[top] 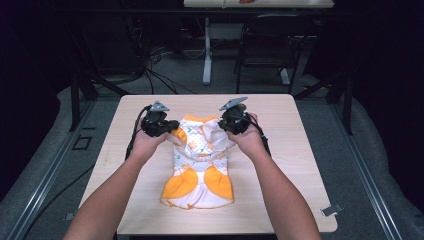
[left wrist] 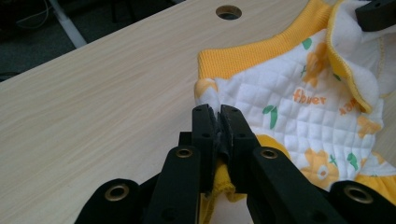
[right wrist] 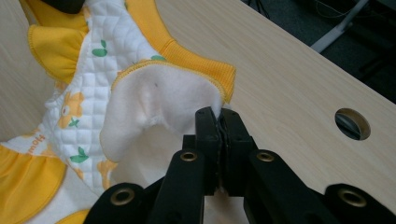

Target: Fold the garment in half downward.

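Note:
A small quilted white garment (top: 200, 160) with orange trim and an orange-and-green print lies on the light wooden table (top: 150, 107). My left gripper (top: 170, 131) is shut on the garment's left upper edge (left wrist: 210, 93), the cloth pinched between its black jaws. On the other side, my right gripper (top: 224, 131) is shut on the white fleecy inside (right wrist: 159, 100) of the right upper edge. Both held edges are lifted off the table while the orange lower part (top: 197, 185) rests flat. The left gripper view also catches the right gripper's jaw tip (left wrist: 376, 14) at the top right.
A round cable hole (right wrist: 352, 123) is cut in the tabletop near the far edge. Beyond the table stand a dark chair (top: 270, 45) and a white table leg (top: 207, 50), with cables on the floor. Bare wood surrounds the garment.

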